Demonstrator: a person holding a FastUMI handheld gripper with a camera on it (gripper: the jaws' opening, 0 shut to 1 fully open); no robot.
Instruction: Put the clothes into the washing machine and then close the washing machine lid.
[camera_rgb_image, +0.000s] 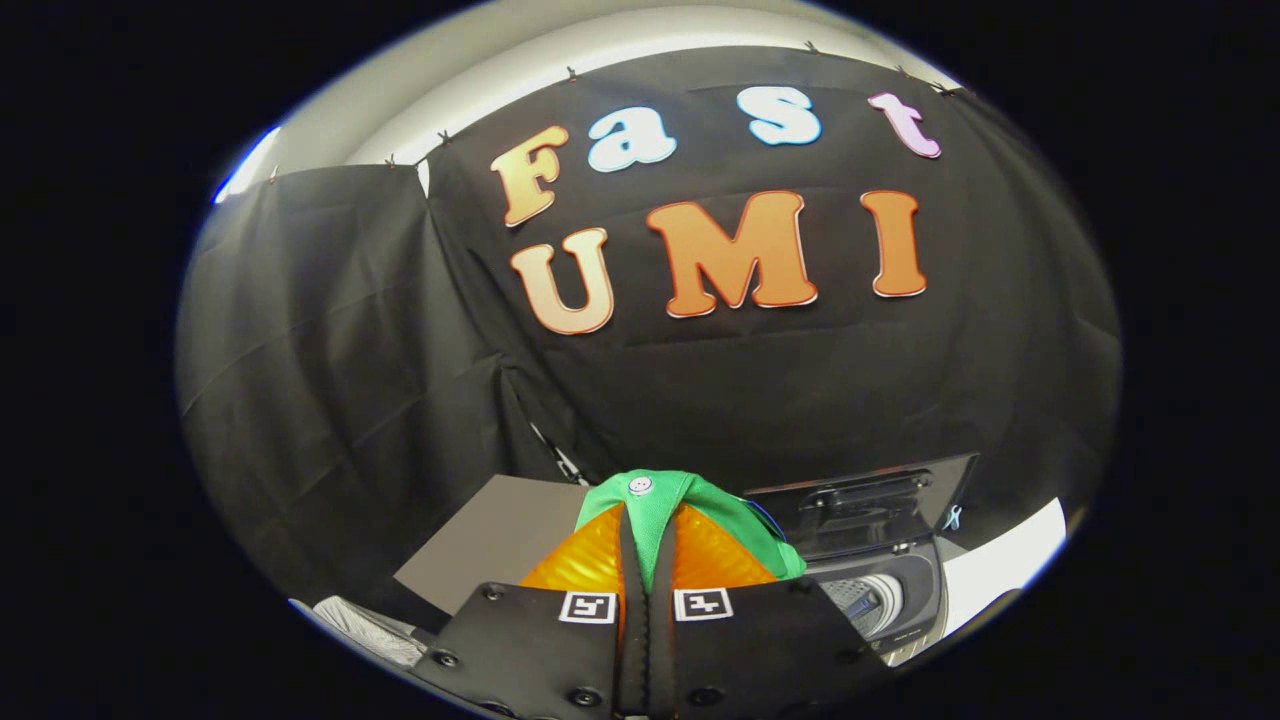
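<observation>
My gripper (647, 560) is shut on a green garment (660, 500) with a white button, pinched between both fingers and held up in the air. The cloth bunches over the fingertips and drapes to the right. Down to the right of the fingers stands the washing machine (885, 590), small and dark. Its lid (865, 505) is raised upright behind the opening, and the drum (860, 600) shows inside.
A grey flat board or tabletop (490, 540) lies to the left of the fingers. Light cloth or mesh (370, 625) sits lower left. A white surface (1000, 570) lies right of the machine. Black cloth walls close in the booth behind.
</observation>
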